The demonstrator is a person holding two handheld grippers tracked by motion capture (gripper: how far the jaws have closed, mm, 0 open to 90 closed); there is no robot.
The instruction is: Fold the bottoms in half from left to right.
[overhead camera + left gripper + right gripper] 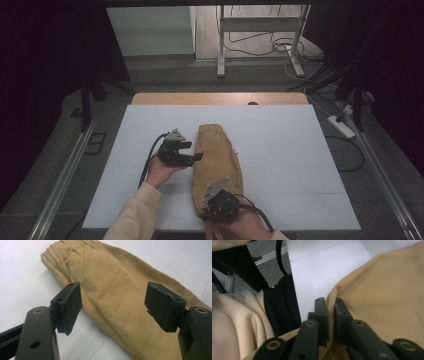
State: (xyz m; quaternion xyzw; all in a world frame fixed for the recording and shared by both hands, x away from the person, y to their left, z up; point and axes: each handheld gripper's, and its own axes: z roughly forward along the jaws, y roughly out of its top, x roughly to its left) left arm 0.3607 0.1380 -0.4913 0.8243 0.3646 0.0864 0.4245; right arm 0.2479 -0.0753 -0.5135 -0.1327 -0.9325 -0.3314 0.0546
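— Where do we stand?
— Our right gripper pinches the tan trousers' edge at six o'clock on the table.
— Our left gripper, jaws spread, hasn't grasped anything yet.

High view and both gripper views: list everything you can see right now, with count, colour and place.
Garment: one, tan, folded lengthwise at the table's middle, its near end hanging over the near edge.
Table cover: one, white, over the wooden table.
Power strip: one, white, on the floor to the right.
Stand: one, white, beyond the table.
Left hand-held gripper: one, black, jaws open beside the garment's left edge.
Right hand-held gripper: one, black, jaws shut on the garment's near end.
Sleeve: cream, bottom left.
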